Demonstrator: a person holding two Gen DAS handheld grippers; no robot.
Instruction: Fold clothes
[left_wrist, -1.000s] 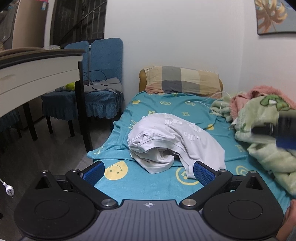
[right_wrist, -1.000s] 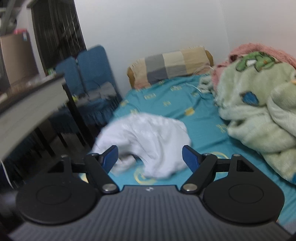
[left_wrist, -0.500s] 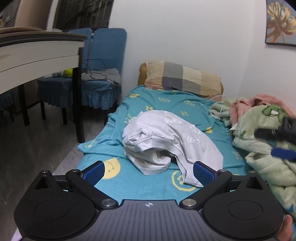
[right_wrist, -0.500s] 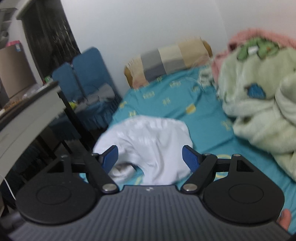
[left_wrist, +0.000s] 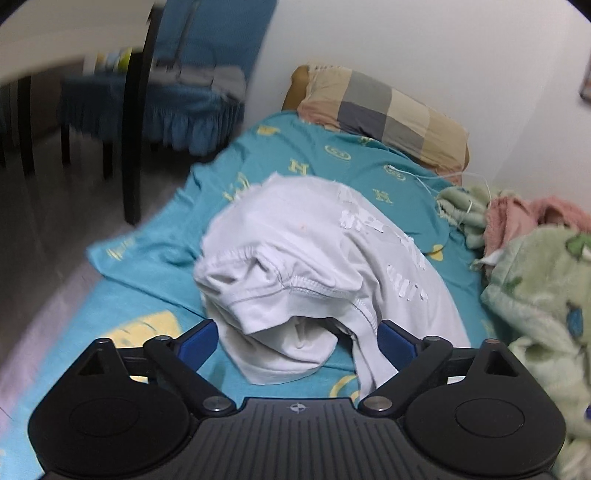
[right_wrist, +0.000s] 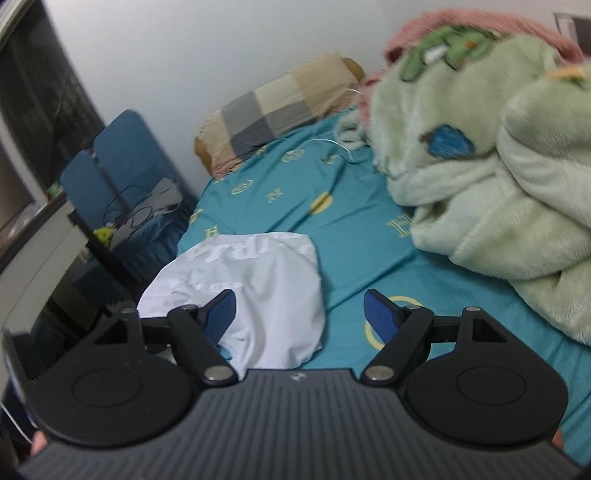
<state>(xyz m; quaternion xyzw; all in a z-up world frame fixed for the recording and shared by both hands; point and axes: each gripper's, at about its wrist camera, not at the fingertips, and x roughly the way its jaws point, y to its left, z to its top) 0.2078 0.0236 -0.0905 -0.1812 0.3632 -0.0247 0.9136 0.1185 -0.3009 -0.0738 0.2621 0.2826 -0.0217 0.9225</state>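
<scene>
Tongs came first: we had brought both down closer to the shirt (left_wrist: 314, 266), which lay crumpled on the bed (left_wrist: 280, 155) near its foot. Our left tongs (left_wrist: 297, 341) had just been closing a little, yet stood wide, pads either side of the near hem with no pinch. Our right tongs (right_wrist: 299, 314) gaped, empty, shirt edge between them. So folding had not begun; we judged a grab next. Left view showed collar and seams; right view showed the blanket (right_wrist: 498, 184) close by.
</scene>
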